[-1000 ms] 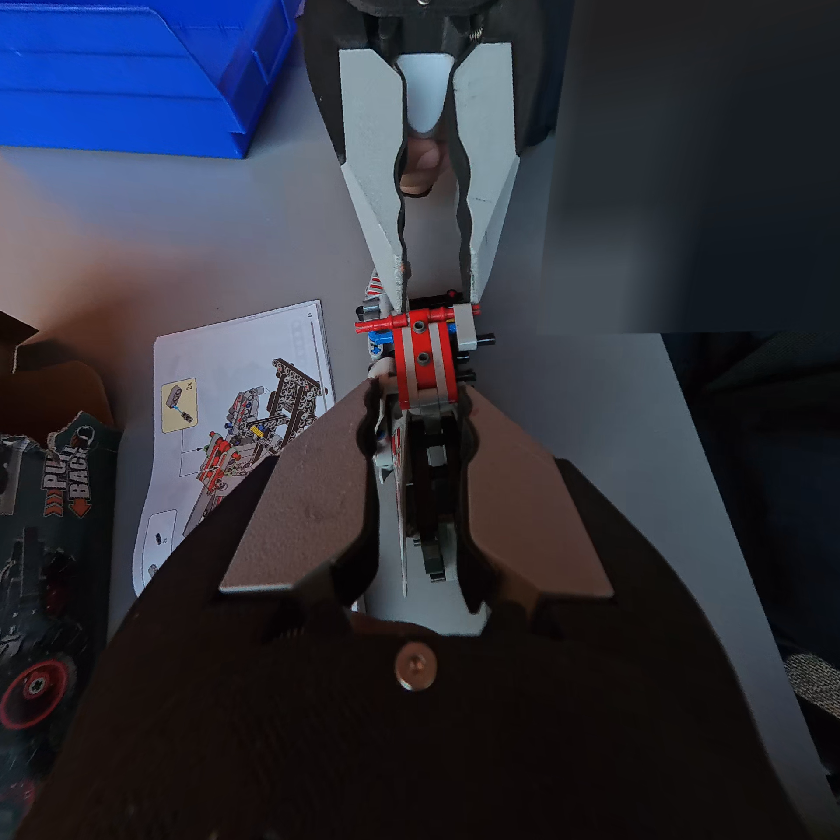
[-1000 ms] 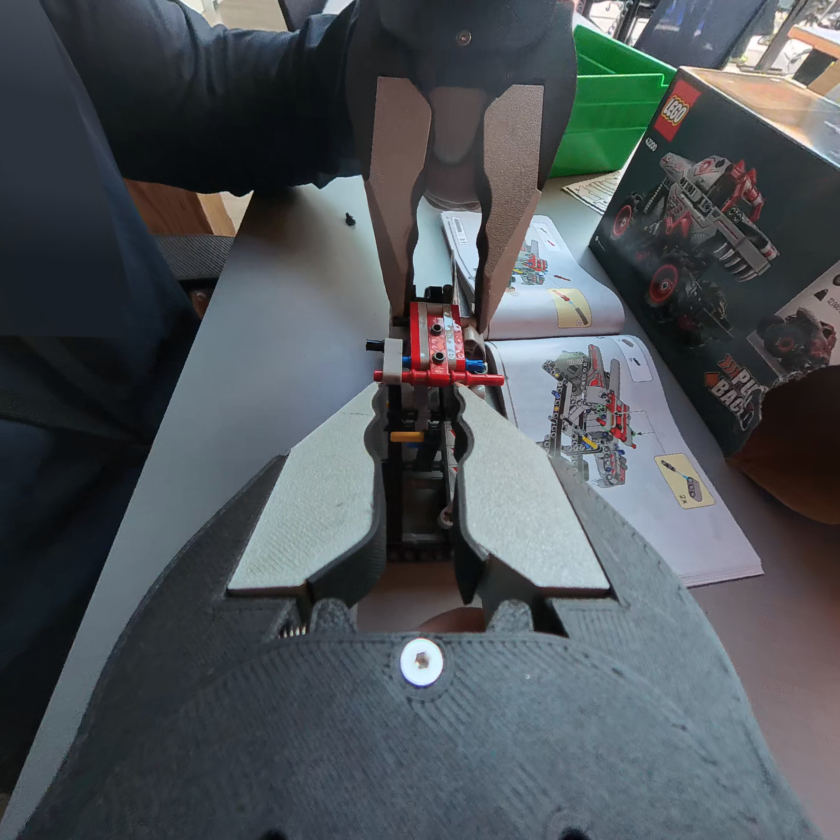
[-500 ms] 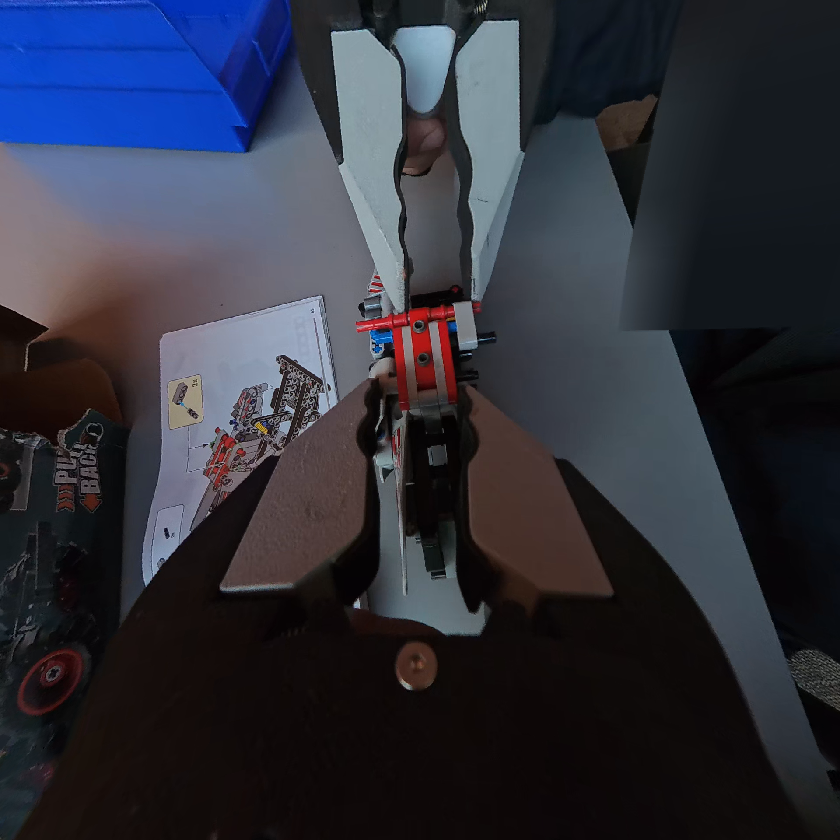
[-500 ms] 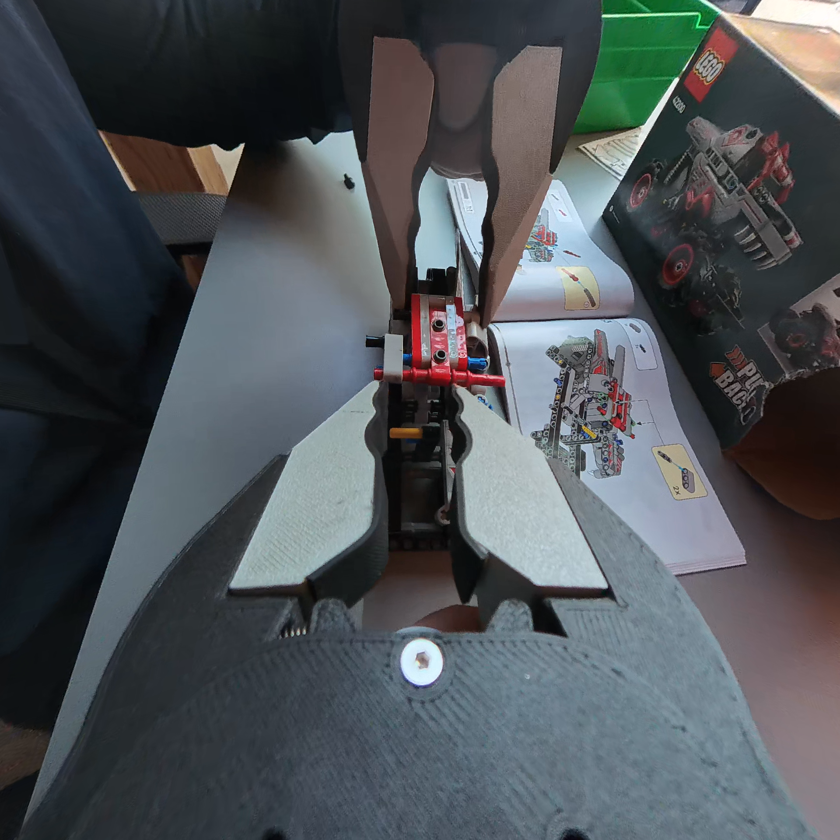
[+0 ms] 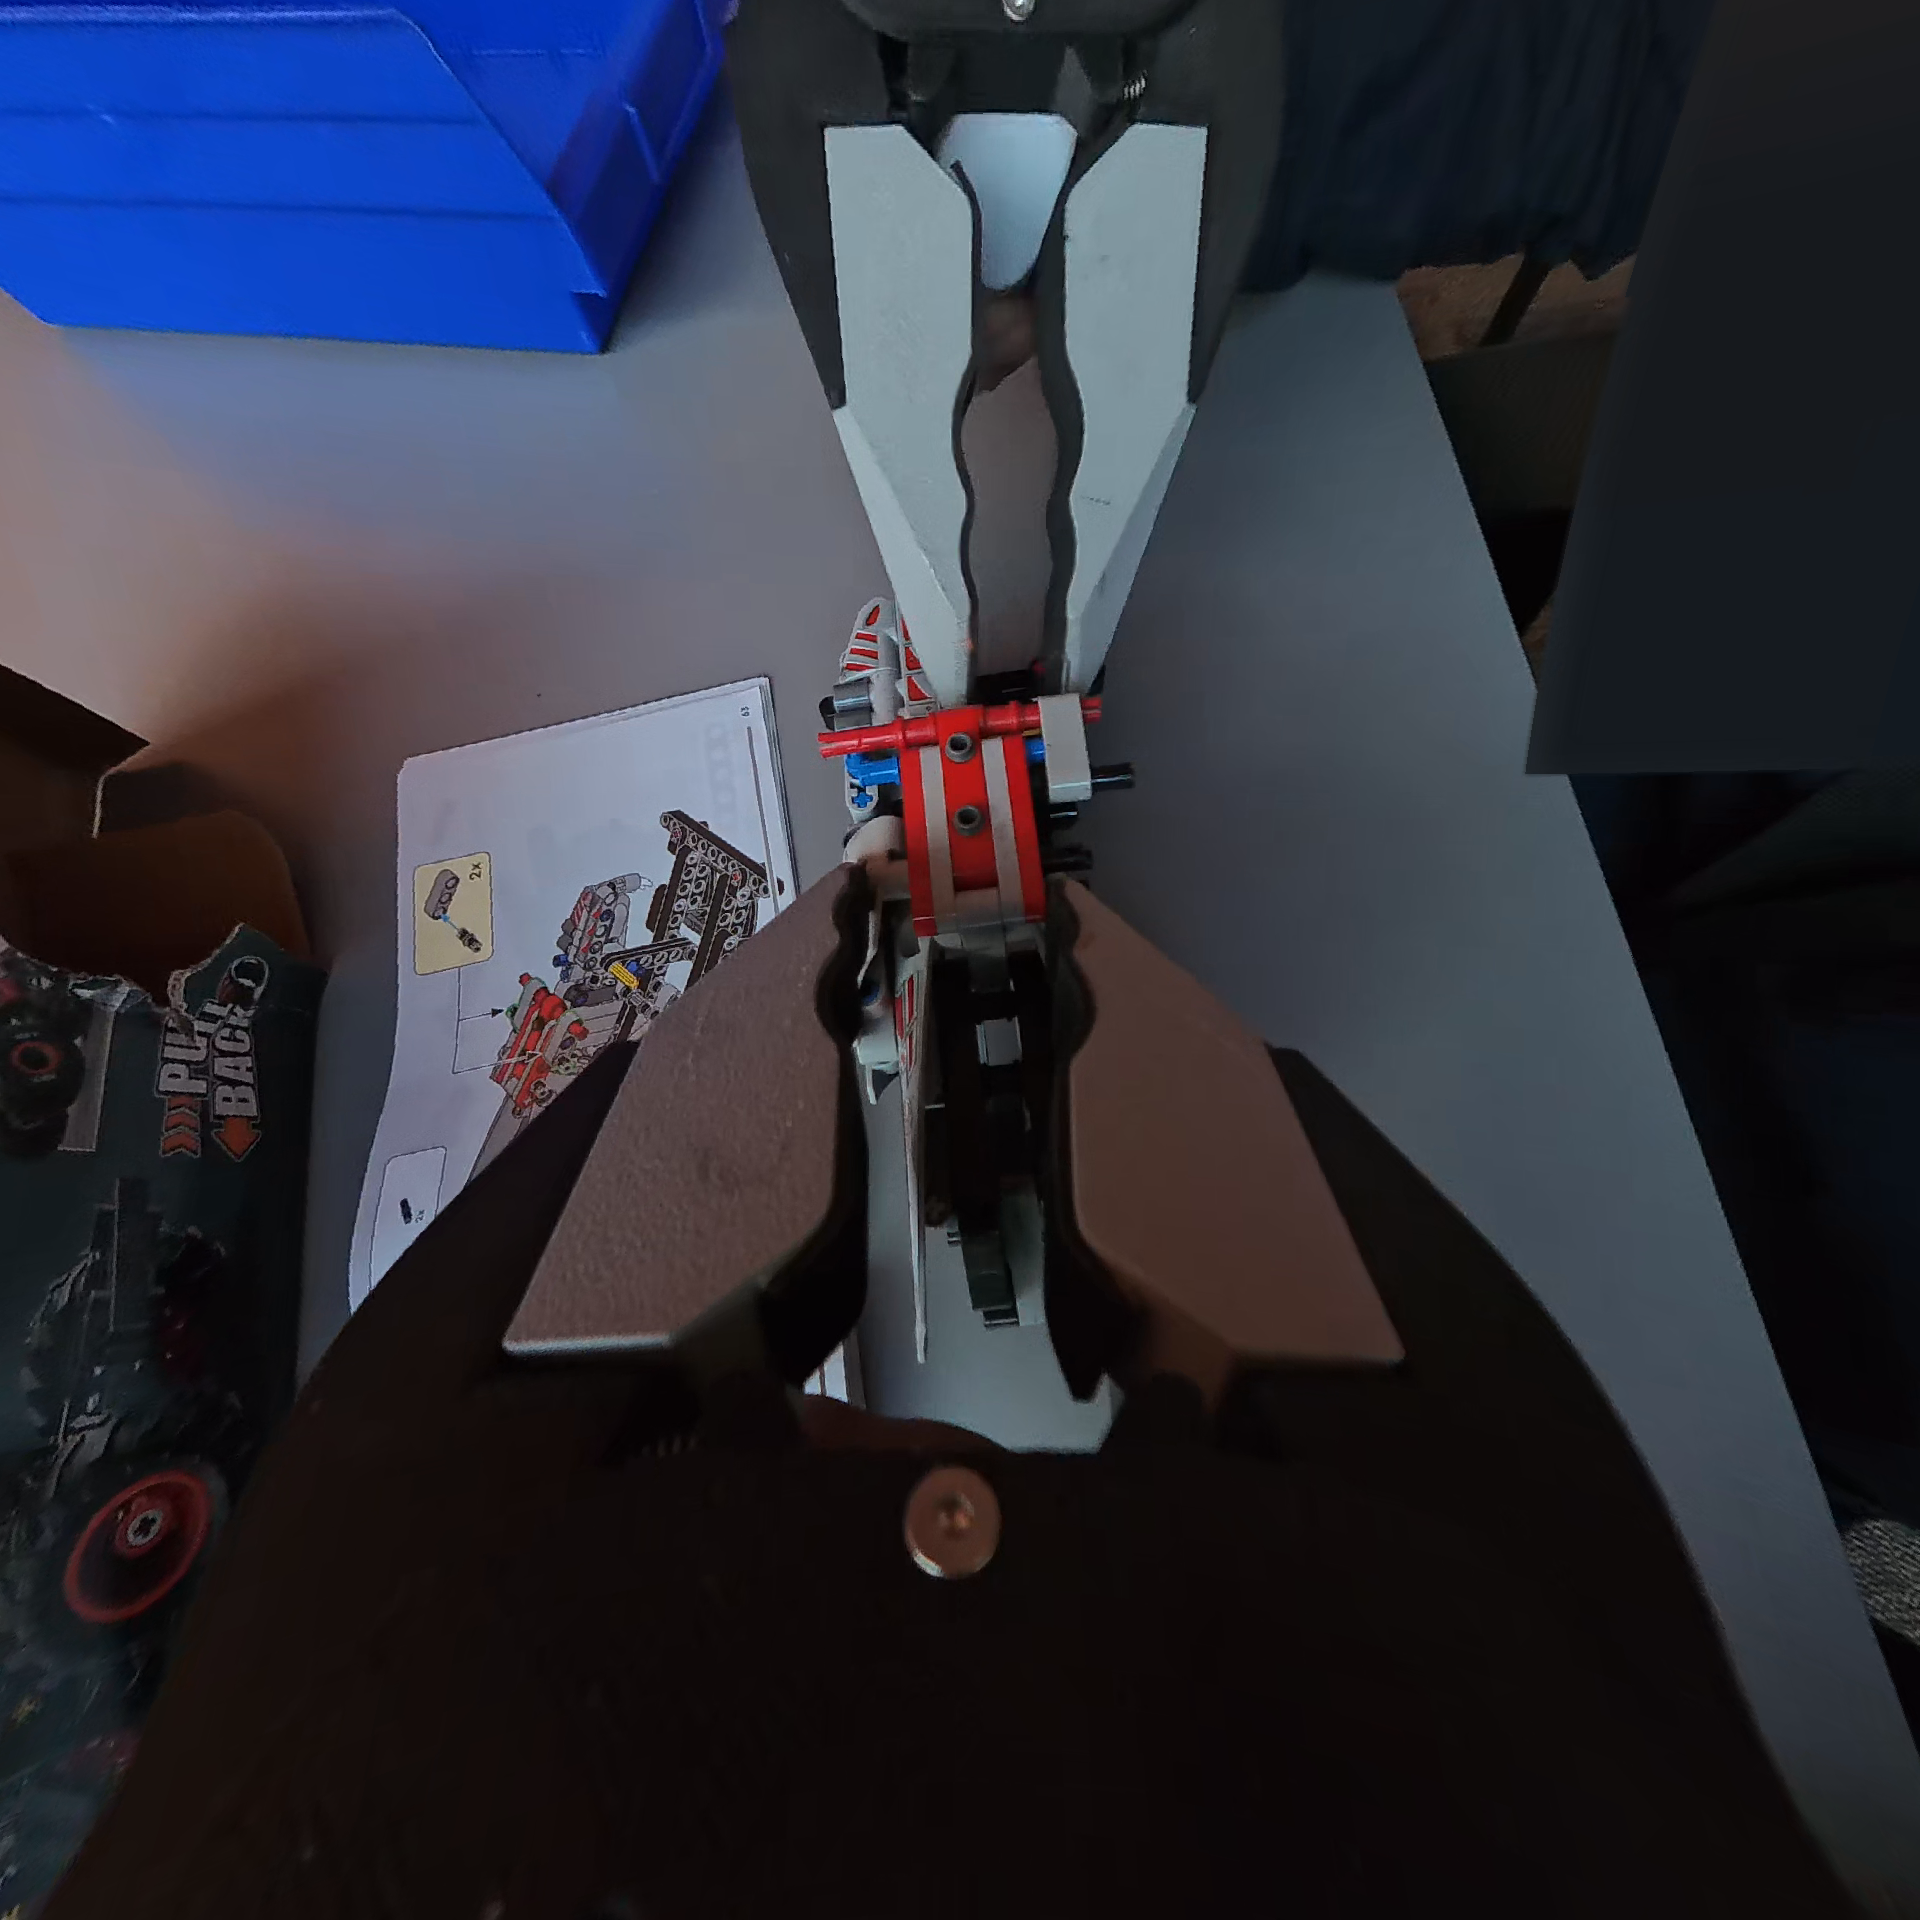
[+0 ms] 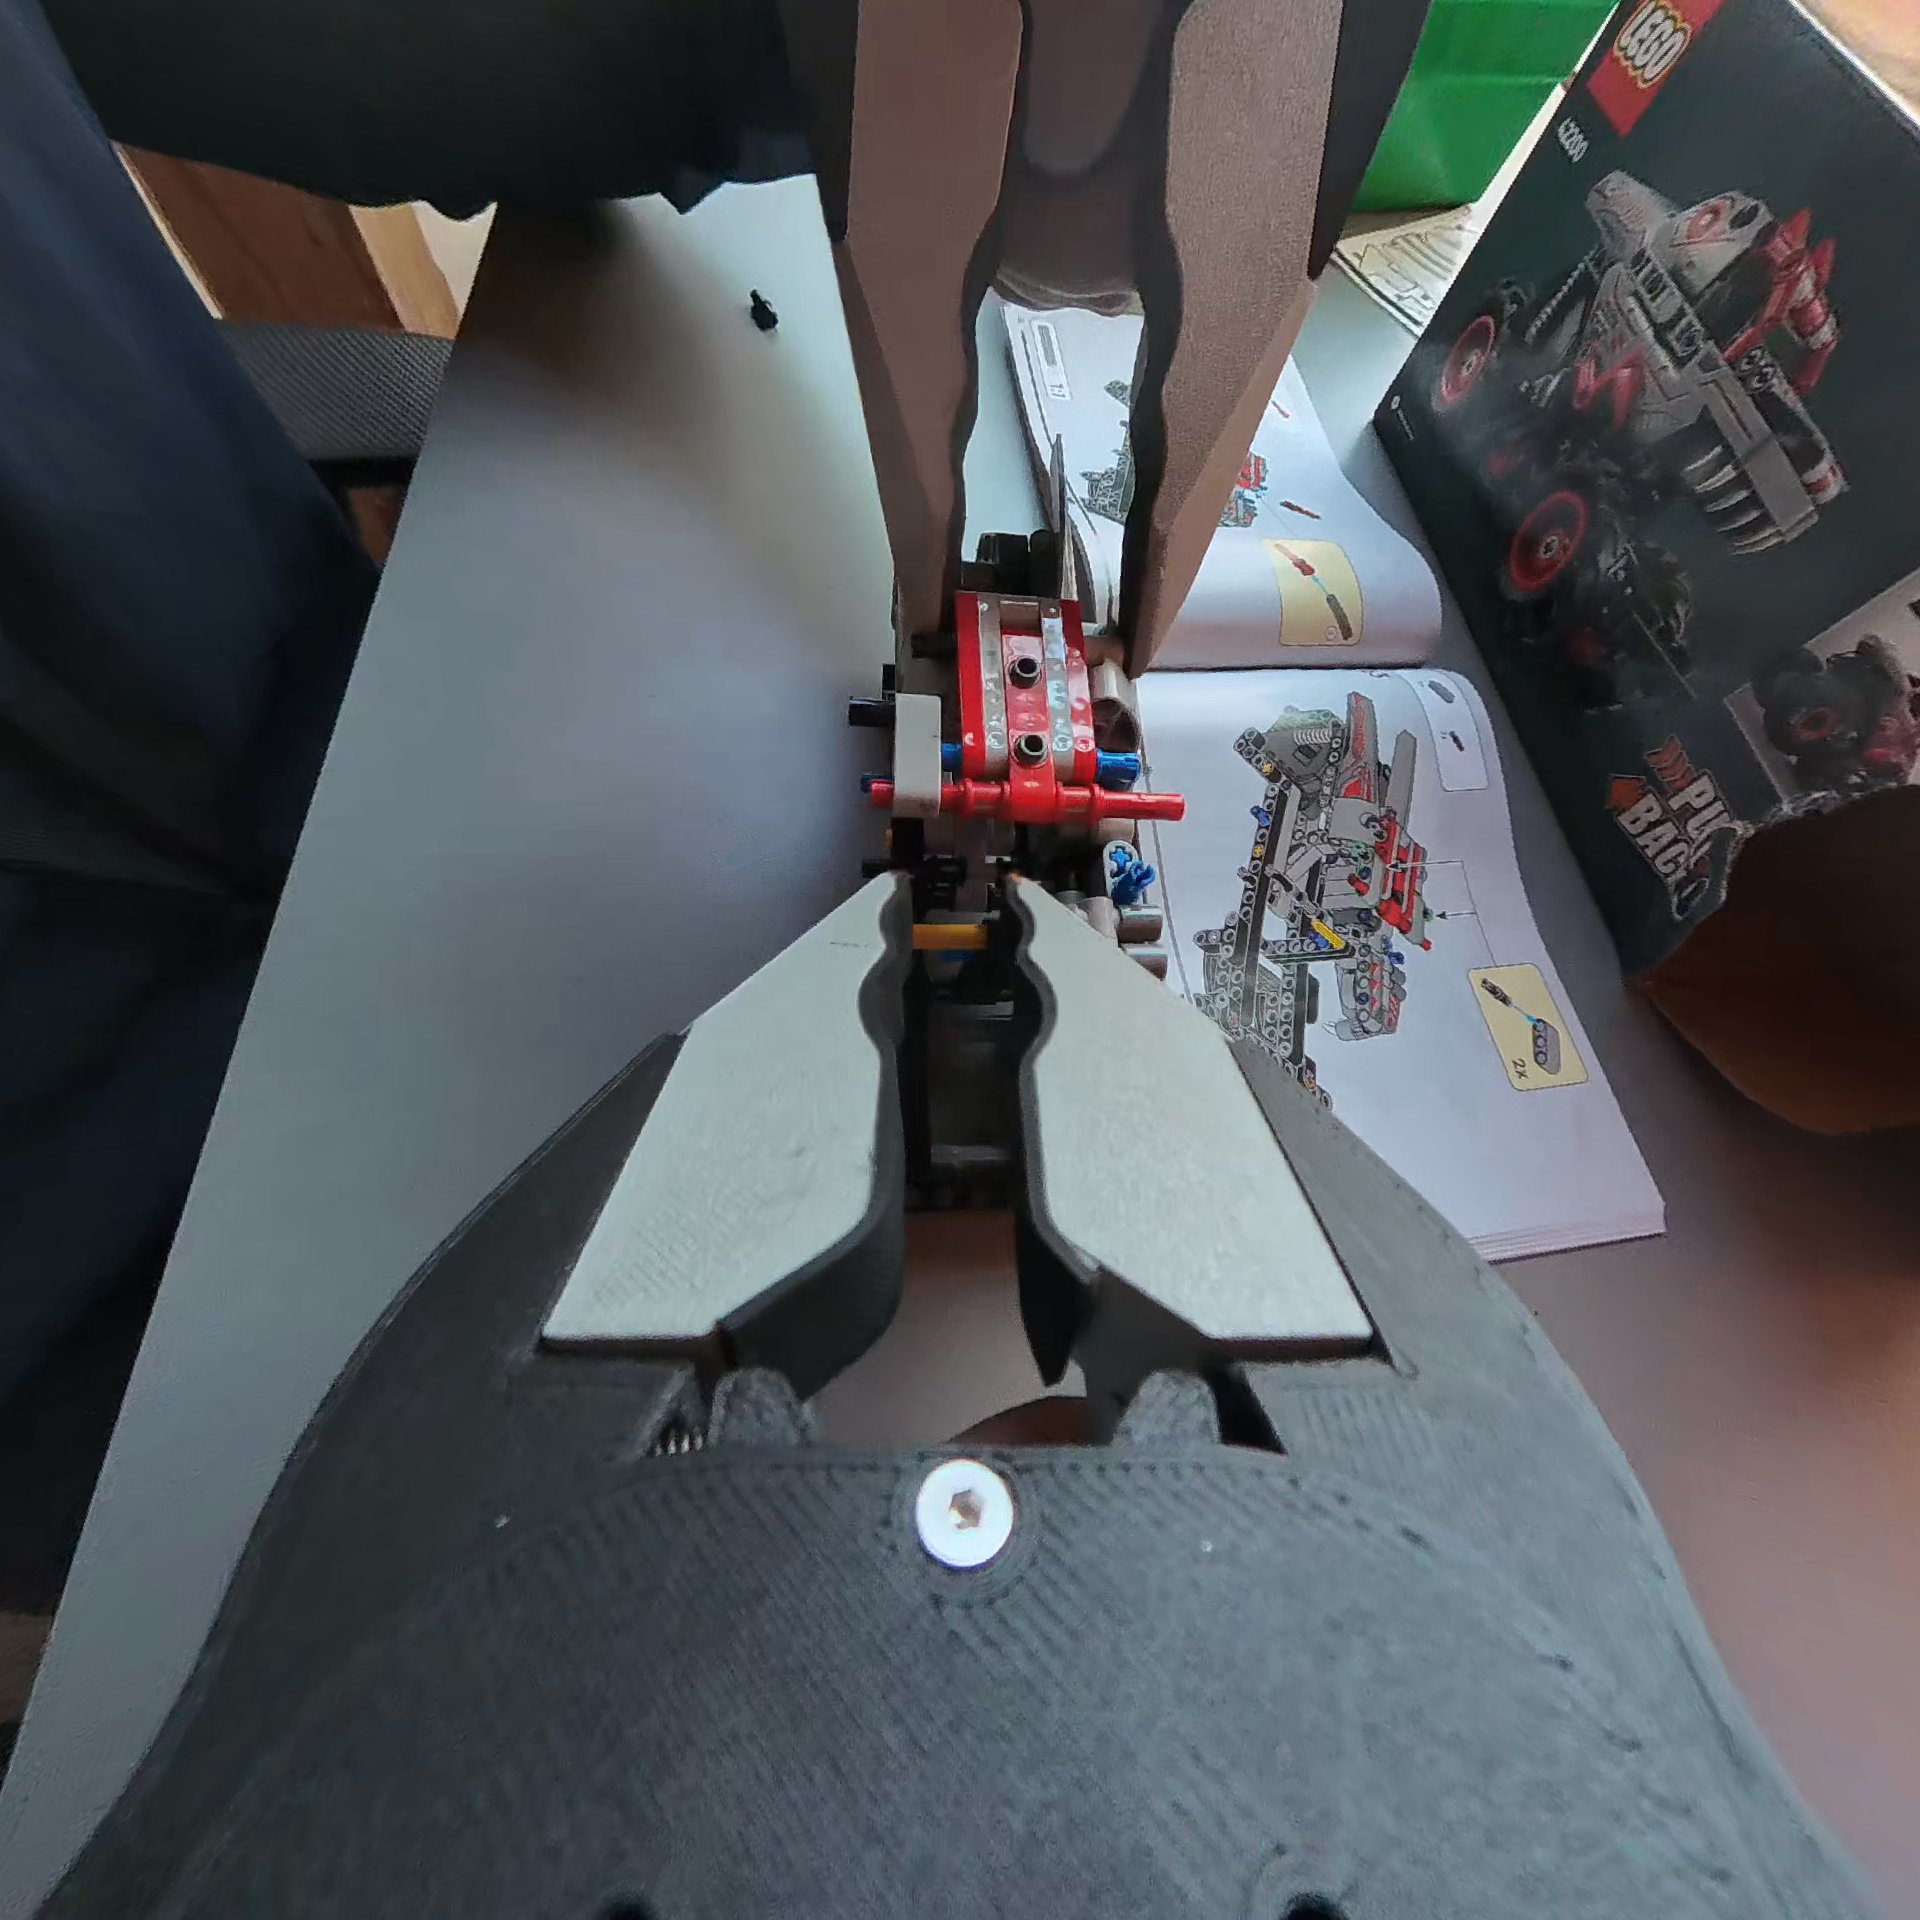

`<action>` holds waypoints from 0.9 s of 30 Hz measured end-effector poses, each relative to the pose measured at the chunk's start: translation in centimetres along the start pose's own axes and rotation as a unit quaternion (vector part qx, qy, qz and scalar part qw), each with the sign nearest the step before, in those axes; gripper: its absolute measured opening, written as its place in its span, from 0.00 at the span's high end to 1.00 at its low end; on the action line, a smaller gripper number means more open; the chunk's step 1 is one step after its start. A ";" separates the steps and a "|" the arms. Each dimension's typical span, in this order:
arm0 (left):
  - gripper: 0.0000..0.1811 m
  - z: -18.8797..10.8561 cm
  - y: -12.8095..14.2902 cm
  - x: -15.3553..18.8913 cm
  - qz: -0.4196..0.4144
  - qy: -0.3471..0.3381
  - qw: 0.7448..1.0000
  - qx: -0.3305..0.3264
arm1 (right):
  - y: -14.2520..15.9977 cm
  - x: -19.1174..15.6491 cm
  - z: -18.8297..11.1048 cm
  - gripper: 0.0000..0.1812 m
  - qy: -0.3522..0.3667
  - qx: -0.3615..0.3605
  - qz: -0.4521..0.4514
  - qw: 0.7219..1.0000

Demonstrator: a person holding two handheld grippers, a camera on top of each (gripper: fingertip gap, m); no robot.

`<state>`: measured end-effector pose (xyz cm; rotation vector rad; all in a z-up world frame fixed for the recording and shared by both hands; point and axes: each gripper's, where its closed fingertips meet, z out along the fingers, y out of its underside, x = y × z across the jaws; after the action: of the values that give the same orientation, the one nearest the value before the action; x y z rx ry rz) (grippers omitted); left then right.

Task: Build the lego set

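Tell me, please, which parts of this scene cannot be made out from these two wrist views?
- Lego model: its lower body is hidden between the left gripper fingers in the left wrist view.
- Instruction booklet: covered partly by both grippers.
- Small black piece: too small to identify.
- Blue bin: cut off by the edge.

The brown-faced left tongs (image 5: pixel 956 935) are covering the rear of the red, grey and black brick model (image 5: pixel 971 821). The open white instruction booklet (image 5: pixel 582 883) is lying partly hidden behind them. The picture's edge is cropping the blue plastic bin (image 5: pixel 312 156) and the dark printed cardboard box (image 6: pixel 1683 436).
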<state>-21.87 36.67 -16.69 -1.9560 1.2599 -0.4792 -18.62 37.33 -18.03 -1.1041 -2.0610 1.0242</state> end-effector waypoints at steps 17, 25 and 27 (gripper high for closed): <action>0.71 -4.8 -1.5 -0.3 -0.072 -0.053 0.995 0.051 | -2.9 6.0 -8.1 0.82 0.094 0.239 0.113 0.960; 0.73 -6.2 2.2 1.5 -0.149 -0.141 0.977 0.052 | -0.9 7.8 -7.2 0.70 0.113 0.232 0.165 0.952; 0.74 -5.9 2.9 2.2 -0.154 -0.156 0.975 0.040 | -0.6 7.8 -6.7 0.68 0.109 0.225 0.171 0.953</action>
<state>-26.53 31.77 -15.27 -2.0700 0.7349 -0.3483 -17.51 46.25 -12.92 -1.2807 -1.3916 1.3847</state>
